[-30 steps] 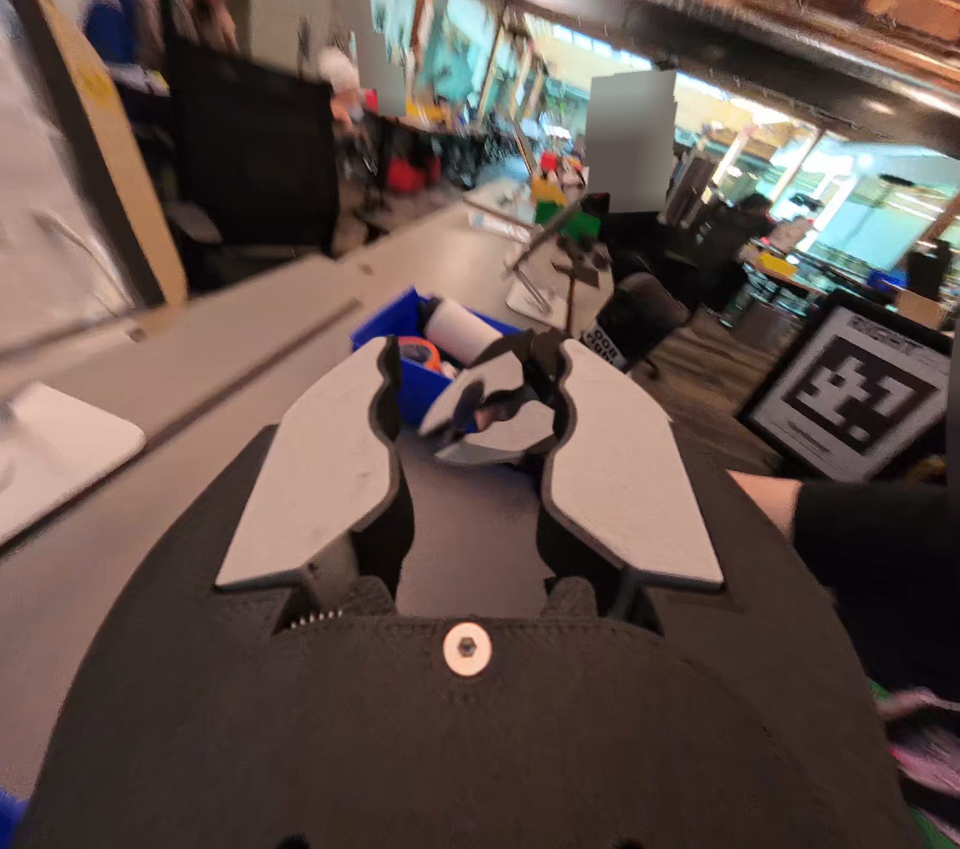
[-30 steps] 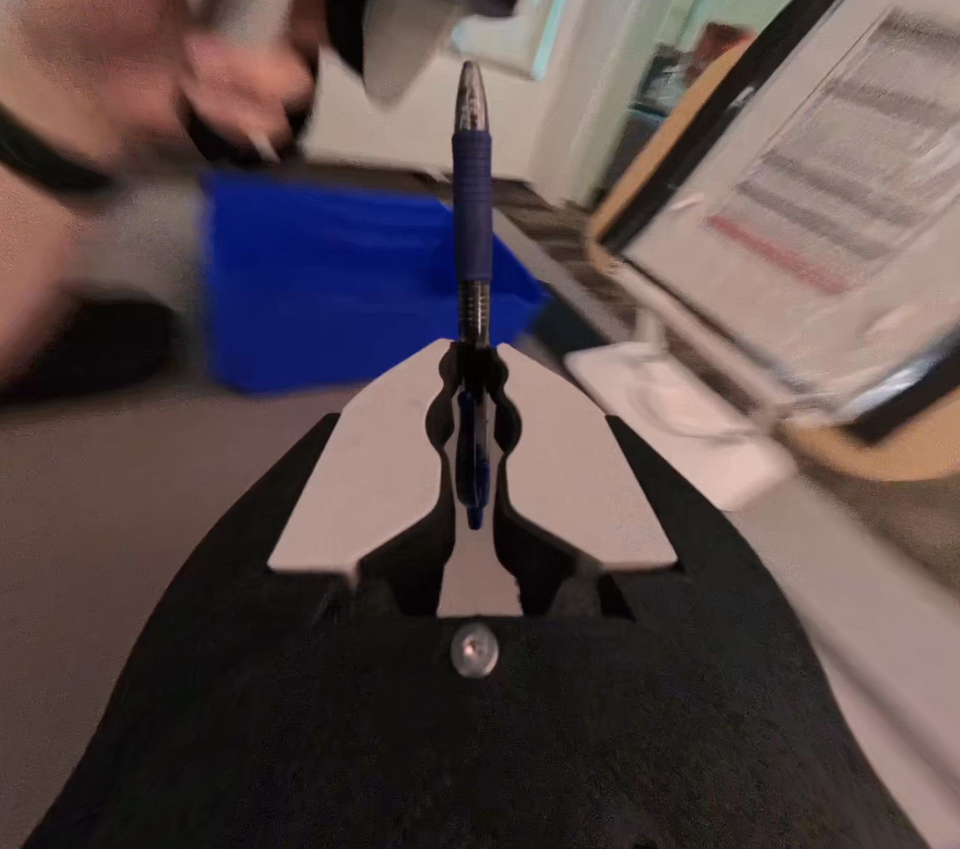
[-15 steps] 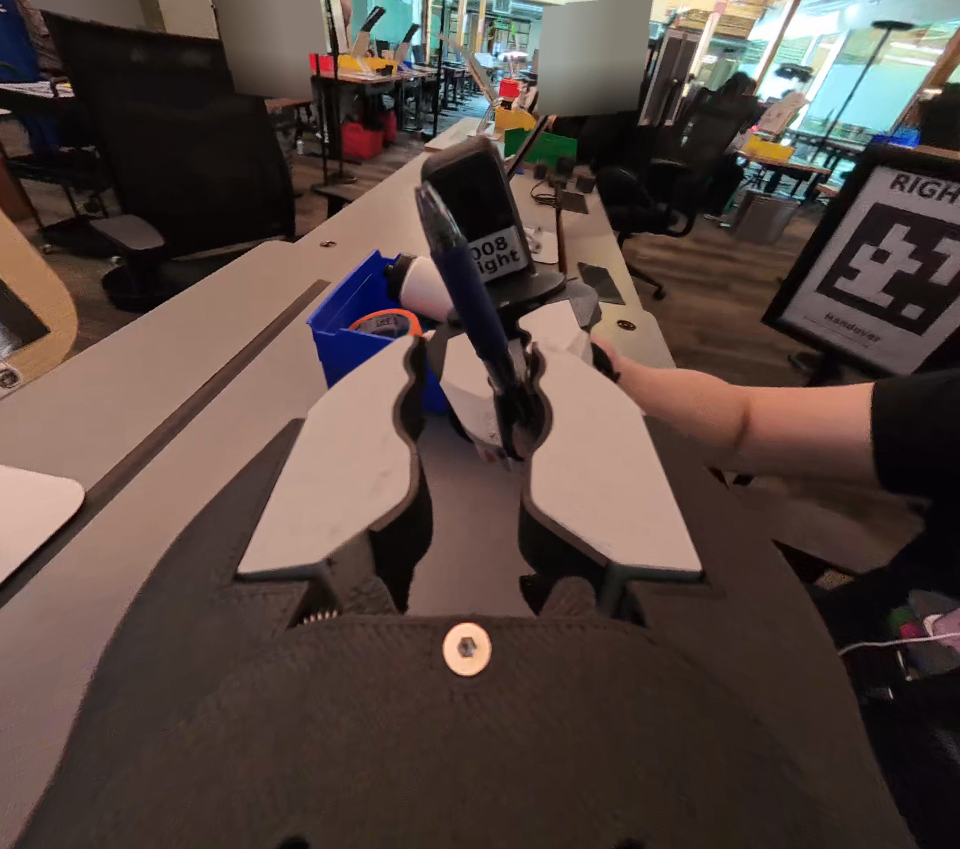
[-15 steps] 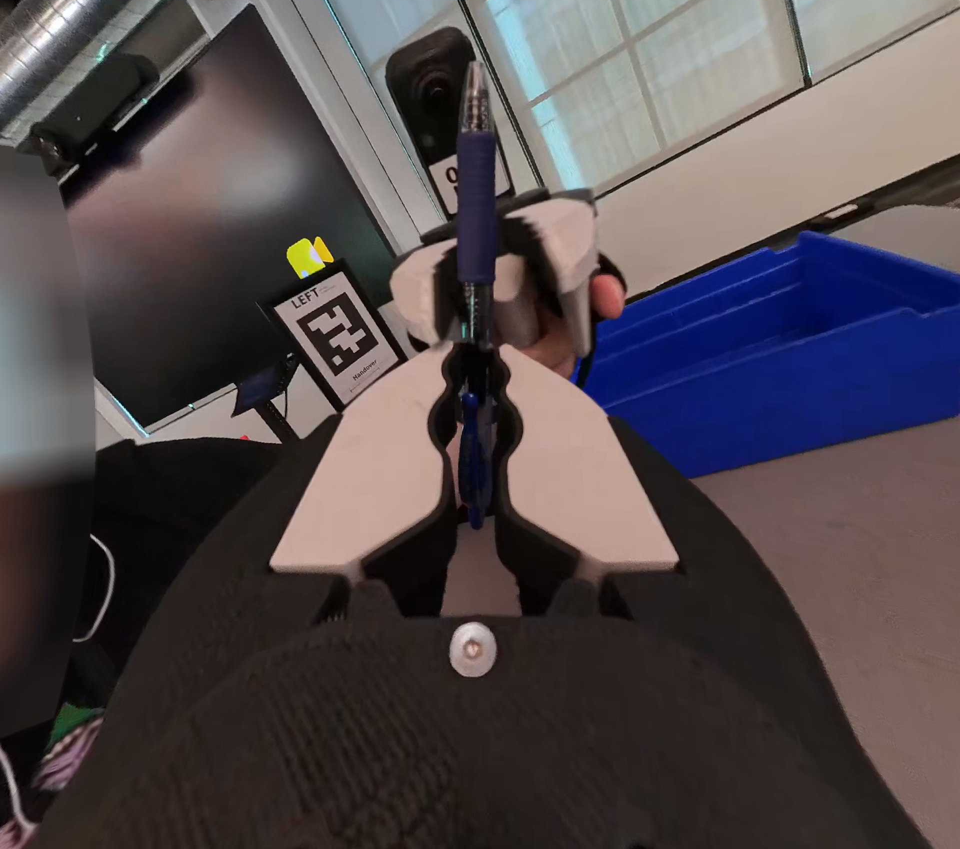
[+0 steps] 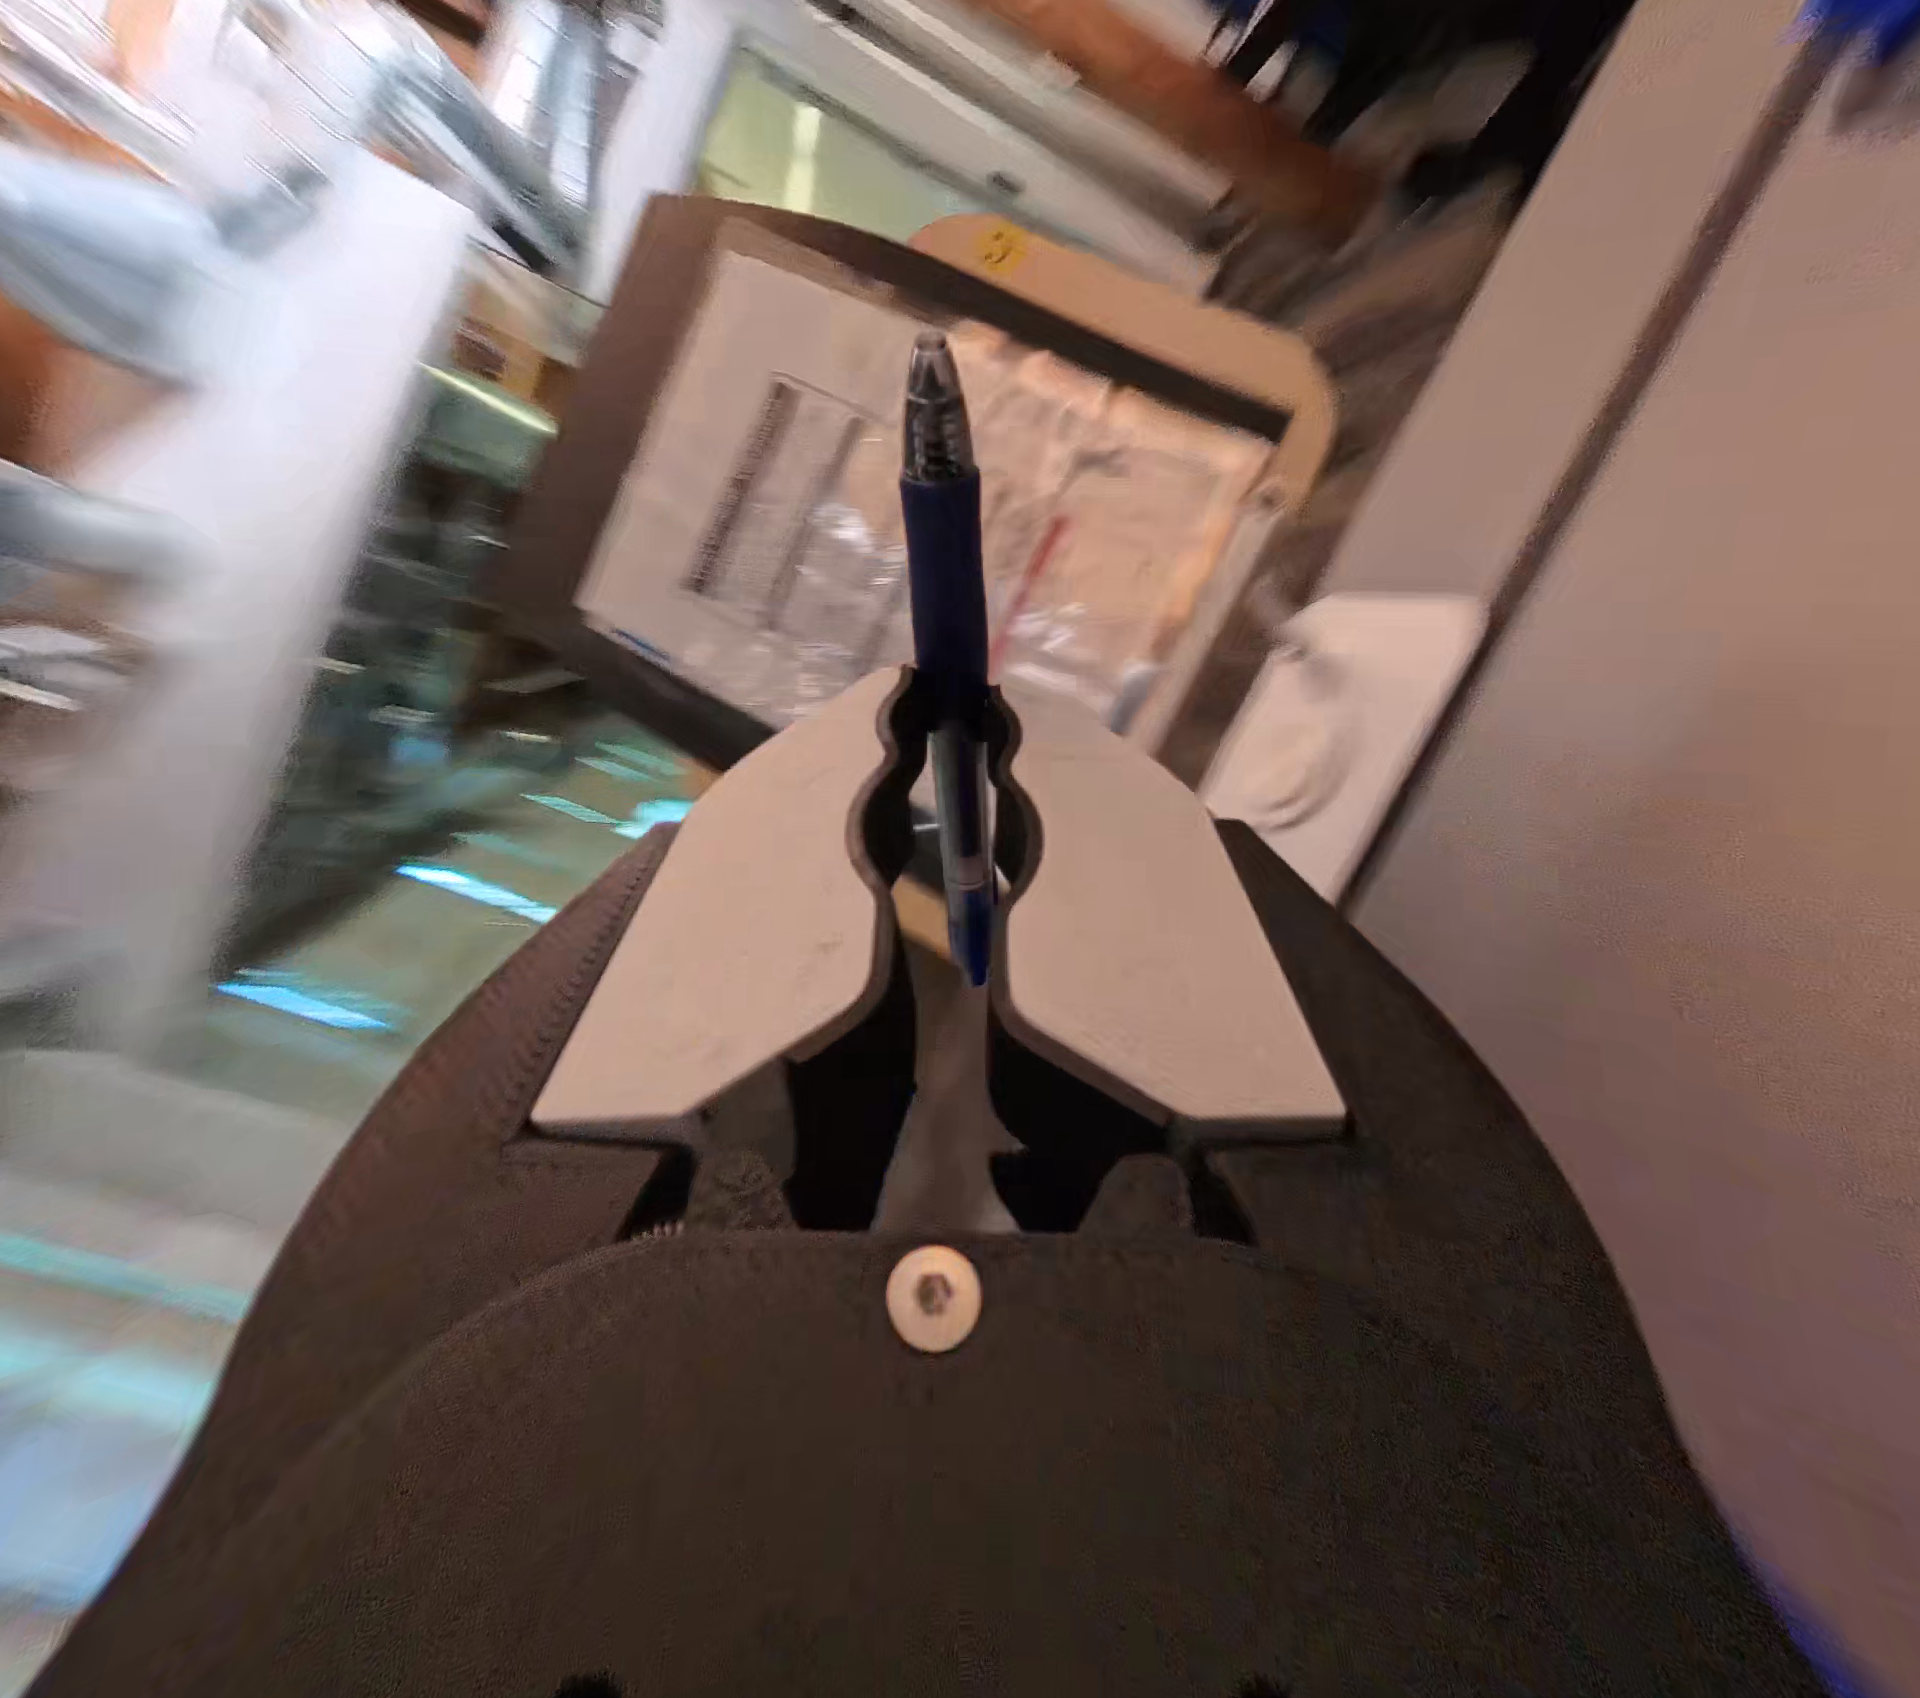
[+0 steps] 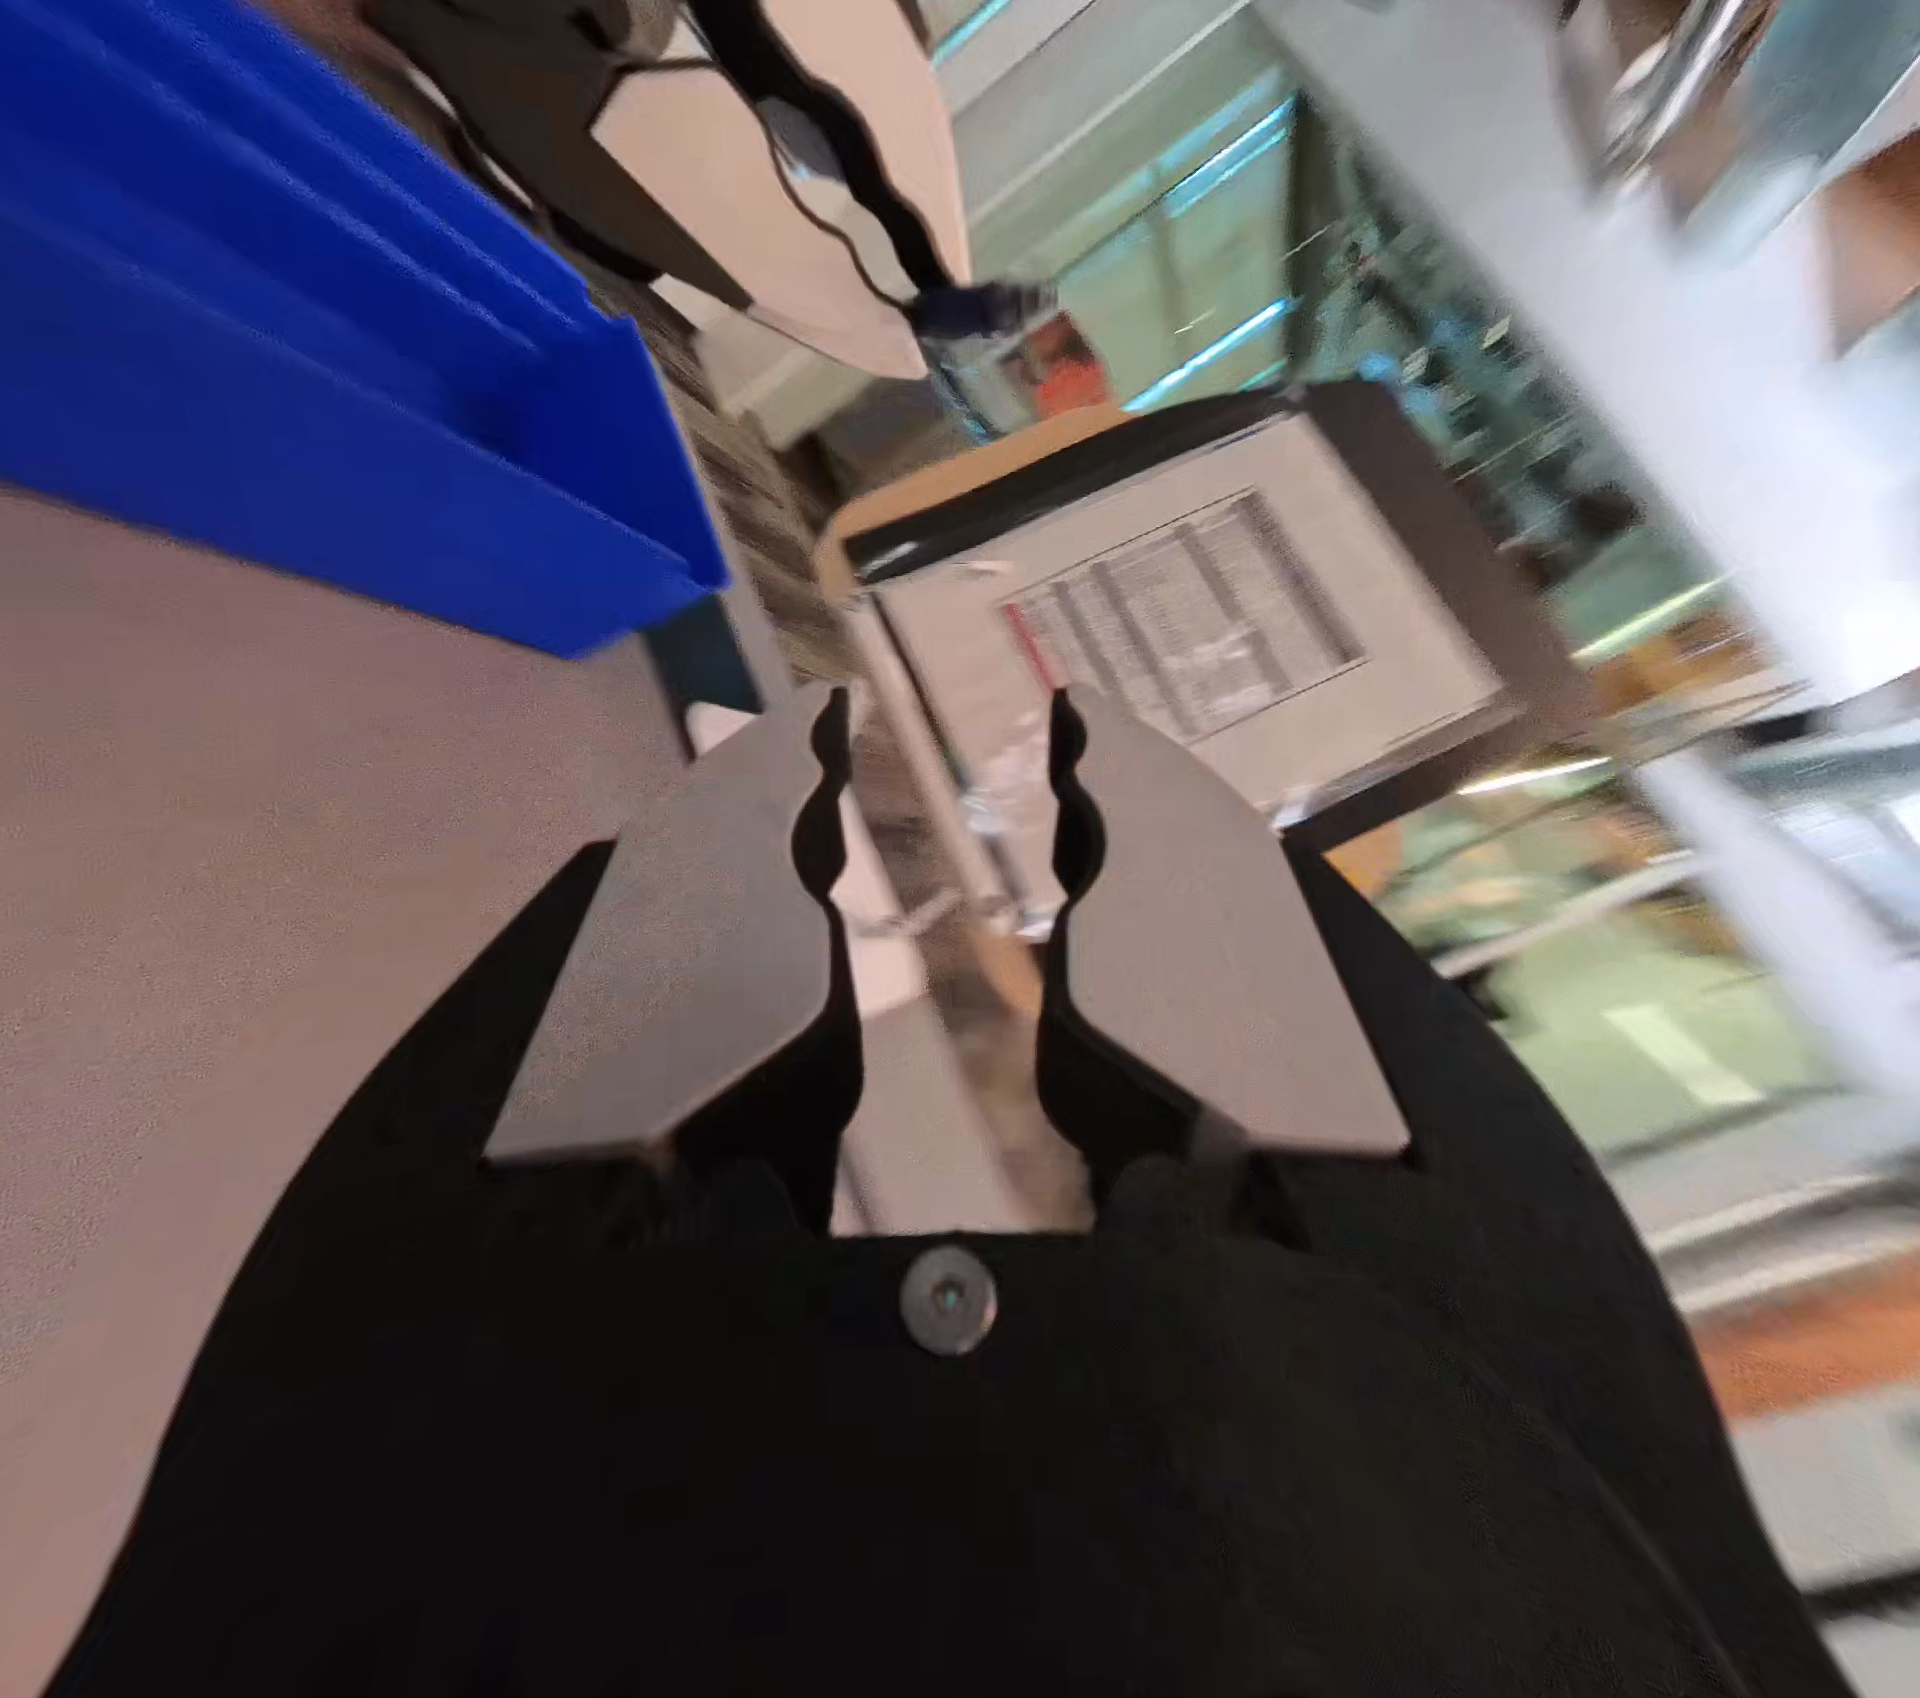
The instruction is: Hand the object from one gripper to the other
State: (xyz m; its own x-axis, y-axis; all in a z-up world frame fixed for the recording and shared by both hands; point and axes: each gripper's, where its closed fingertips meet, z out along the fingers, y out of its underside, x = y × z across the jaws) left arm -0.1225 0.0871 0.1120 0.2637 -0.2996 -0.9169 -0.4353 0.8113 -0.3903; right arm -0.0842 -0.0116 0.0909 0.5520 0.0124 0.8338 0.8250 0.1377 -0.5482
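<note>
I am holding the blue pen (image 5: 943, 599) with my left gripper (image 5: 945, 703). Its two fingers are pressing together on the pen just below the blue rubber grip, and the clear tip is pointing away from the camera, toward a framed board (image 5: 935, 495) that is standing on the grey table (image 5: 1662, 713). My right gripper (image 6: 948, 703) is staying wide apart and is carrying nothing between its fingers. In the right wrist view, the left gripper (image 6: 914, 287) is showing at the top with the pen tip (image 6: 971, 349), beside the blue bin (image 6: 312, 401). Both backgrounds are blurring strongly.
</note>
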